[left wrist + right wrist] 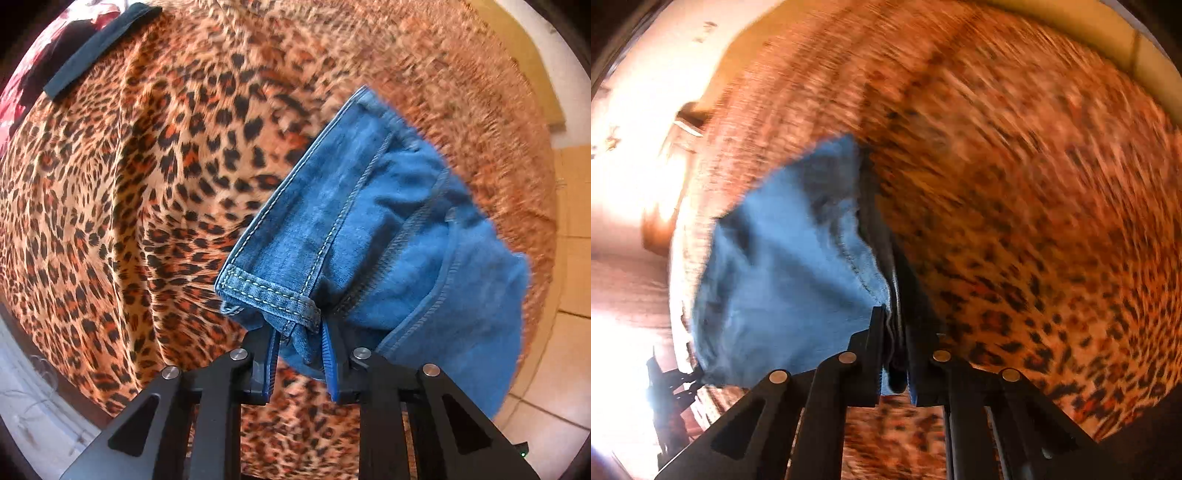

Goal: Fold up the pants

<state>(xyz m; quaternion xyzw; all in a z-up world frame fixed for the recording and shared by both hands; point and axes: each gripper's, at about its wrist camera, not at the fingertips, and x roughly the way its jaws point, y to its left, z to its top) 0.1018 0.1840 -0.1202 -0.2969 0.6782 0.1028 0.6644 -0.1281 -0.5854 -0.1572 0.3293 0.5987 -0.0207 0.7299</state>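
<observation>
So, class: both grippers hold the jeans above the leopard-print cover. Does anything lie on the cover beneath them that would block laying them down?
Nothing visible does. The jeans hang over bare leopard-print cover; only a dark garment lies at its far edge.

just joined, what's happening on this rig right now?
A person is folding blue jeans over a leopard-print cover, one handheld gripper in each hand. The left gripper is clamped on the denim beside a stitched hem; the right gripper pinches a bunched edge of the same pants. The right wrist view is heavily blurred, so the fold's progress is unclear. A dark folded garment lies at the far edge of the cover.
</observation>
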